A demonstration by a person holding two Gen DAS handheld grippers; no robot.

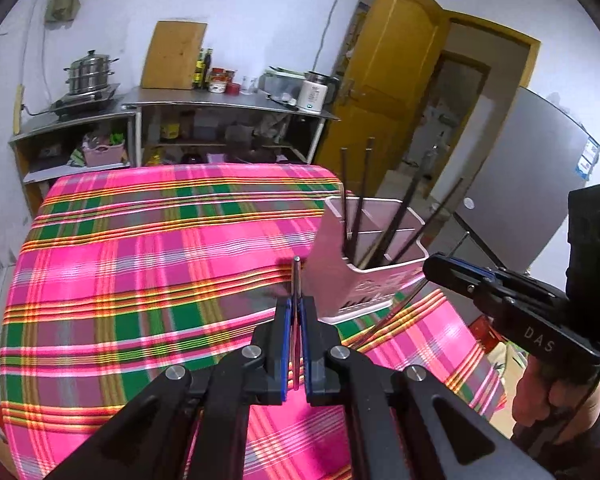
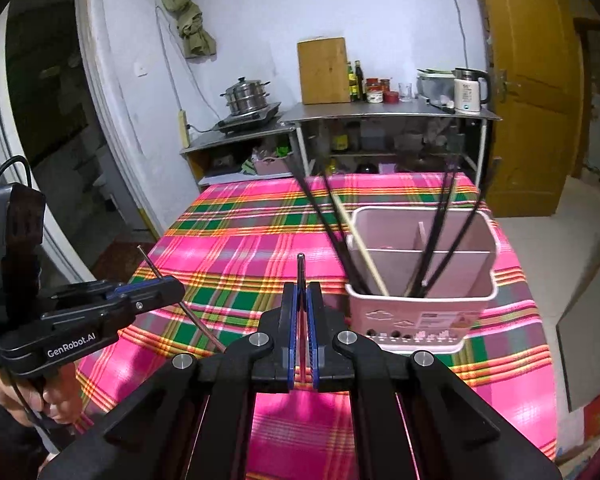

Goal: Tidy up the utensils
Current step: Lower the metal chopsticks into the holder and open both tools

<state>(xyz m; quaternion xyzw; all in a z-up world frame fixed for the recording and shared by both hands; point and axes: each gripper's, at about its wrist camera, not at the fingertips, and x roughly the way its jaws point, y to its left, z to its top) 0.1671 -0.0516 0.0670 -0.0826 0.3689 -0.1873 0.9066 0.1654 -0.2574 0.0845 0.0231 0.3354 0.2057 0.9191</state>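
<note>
Left gripper (image 1: 296,308) clamped tight on a metal chopstick (image 1: 296,276); long axis runs straight ahead along the fingers, tip just past them, aimed low at the pink utensil holder (image 1: 370,292) ahead and to its right. Right gripper (image 2: 302,300) likewise closed on a second metal chopstick (image 2: 301,268), pointing forward, holder (image 2: 420,312) just right of its tip. Holder upright near the worktop's right edge, dark chopsticks (image 2: 440,232) leaning out of its compartments. Plaid-covered worktop (image 1: 140,260) lies bare ahead and left of both grippers.
</note>
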